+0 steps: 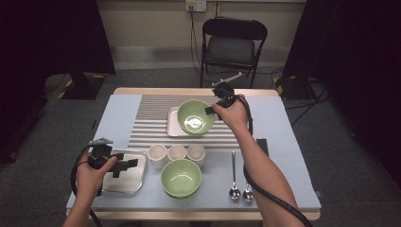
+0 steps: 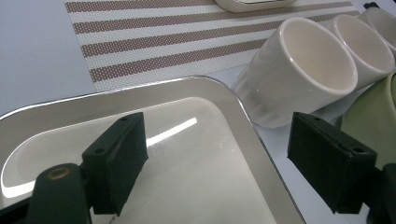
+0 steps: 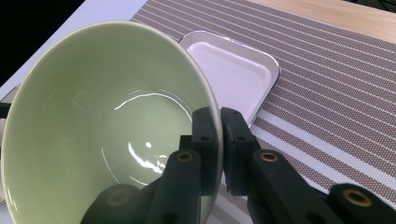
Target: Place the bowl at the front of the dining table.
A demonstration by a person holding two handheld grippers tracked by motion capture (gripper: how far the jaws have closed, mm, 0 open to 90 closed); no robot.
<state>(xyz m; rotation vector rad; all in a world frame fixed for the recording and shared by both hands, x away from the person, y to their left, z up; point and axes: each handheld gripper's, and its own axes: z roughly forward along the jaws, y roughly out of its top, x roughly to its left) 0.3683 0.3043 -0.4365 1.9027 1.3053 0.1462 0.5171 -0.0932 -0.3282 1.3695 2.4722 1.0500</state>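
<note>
Right gripper view: right gripper [image 3: 219, 140] pinches the pale green ceramic bowl [image 3: 93, 135] by its rim.
Keep it level over the white rectangular tray [image 3: 233, 74]; left gripper [image 2: 219, 163] idles, jaws wide, empty.

Three white cups [image 1: 176, 153] lined up, another green bowl [image 1: 181, 178] in front, two spoons [image 1: 239, 182] off right, chair [image 1: 233, 45] behind.

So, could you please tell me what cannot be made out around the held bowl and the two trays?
- Right gripper view: whether the green bowl, pinched at its rim by the right gripper, touches the white tray; the bowl hides the near part.
- Left gripper view: the steel tray is cut off by the bottom edge.
- High view: the two spoons are too small to tell apart.
</note>
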